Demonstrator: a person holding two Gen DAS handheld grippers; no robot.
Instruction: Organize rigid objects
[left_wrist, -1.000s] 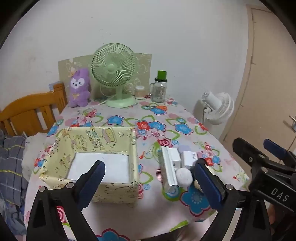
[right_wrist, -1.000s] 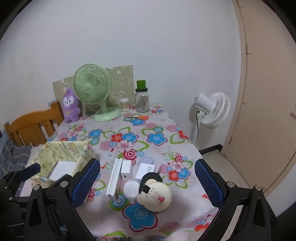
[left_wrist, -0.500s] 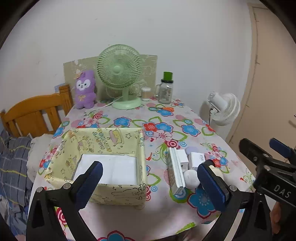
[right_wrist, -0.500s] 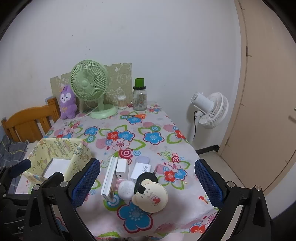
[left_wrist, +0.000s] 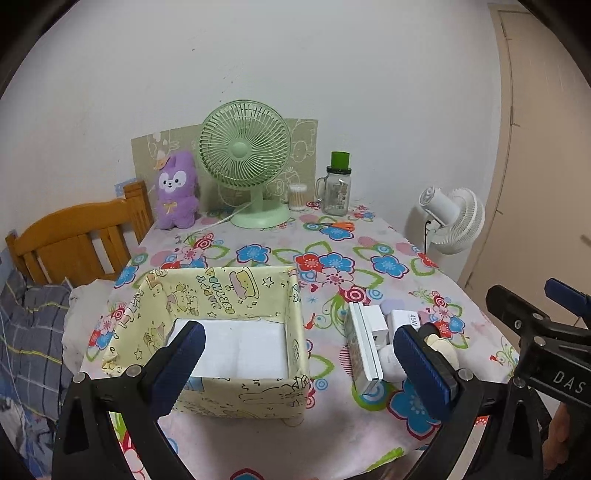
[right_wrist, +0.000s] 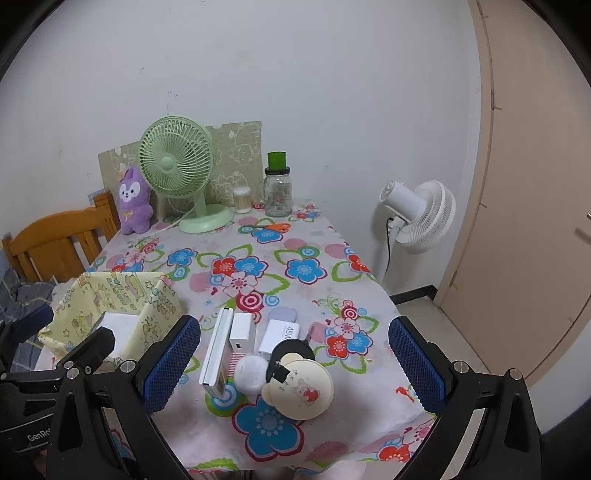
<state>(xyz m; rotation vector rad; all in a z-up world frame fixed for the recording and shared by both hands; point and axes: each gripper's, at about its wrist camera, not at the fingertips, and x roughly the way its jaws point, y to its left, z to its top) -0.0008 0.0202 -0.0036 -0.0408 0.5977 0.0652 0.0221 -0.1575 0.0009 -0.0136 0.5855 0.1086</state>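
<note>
Small hard items — a flat white box (right_wrist: 215, 349) standing on its long edge, a white charger (right_wrist: 242, 331), a second charger marked 45W (right_wrist: 279, 335), a lilac pebble-shaped case (right_wrist: 282, 315), a round white puff (right_wrist: 252, 373) and a cream round mirror (right_wrist: 301, 389) with a black clip — lie bunched together on the flowered worktop (right_wrist: 295, 266), just to the right of the yellow cartoon-print storage box (left_wrist: 207, 295). That box sits open-topped near the worktop's front edge, its white floor bare. Left claw (left_wrist: 293, 369) hangs above the storage box's front wall with jaws spread wide, having just finished opening, nothing between them. Right claw (right_wrist: 293, 362) hovers over the cluster of items, jaws likewise wide and gripping nothing. Well behind the storage box, against the wall, stand a green desk fan (left_wrist: 245, 162), a purple plush toy (left_wrist: 176, 192), a jar of cotton swabs (left_wrist: 297, 196) and a glass jar with a green lid (left_wrist: 337, 188). A wooden chair (left_wrist: 74, 240) stands to the left of the storage box.
</note>
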